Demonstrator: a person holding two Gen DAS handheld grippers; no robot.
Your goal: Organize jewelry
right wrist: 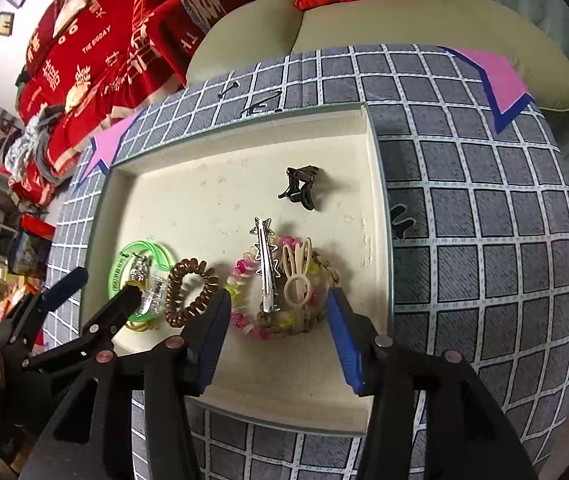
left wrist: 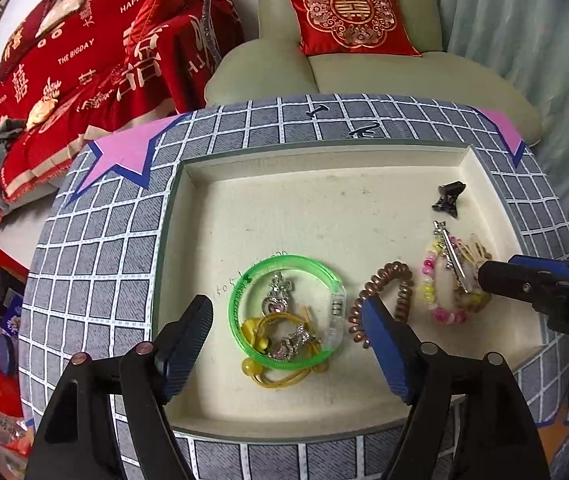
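Observation:
A cream tray (left wrist: 324,200) (right wrist: 204,200) holds the jewelry. A green bangle (left wrist: 284,312) (right wrist: 140,256) lies around silver charms (left wrist: 278,292) and a yellow hair tie (left wrist: 280,376). Beside it lies a brown coil hair tie (left wrist: 384,284) (right wrist: 190,292). Further right a pink and yellow bead bracelet (left wrist: 444,312) (right wrist: 244,304) lies under a silver star clip (left wrist: 450,256) (right wrist: 266,264) and a cream rabbit clip (right wrist: 298,276). A black claw clip (left wrist: 449,198) (right wrist: 300,190) lies at the back. My left gripper (left wrist: 288,320) is open over the bangle. My right gripper (right wrist: 280,308) is open over the bracelet pile.
The tray sits on a grey checked tablecloth (left wrist: 96,248) (right wrist: 484,240) with pink star stickers (left wrist: 124,156) (right wrist: 500,76). Behind the table stand a pale green sofa (left wrist: 364,76) with a red cushion (left wrist: 348,14) and a red blanket (left wrist: 84,68).

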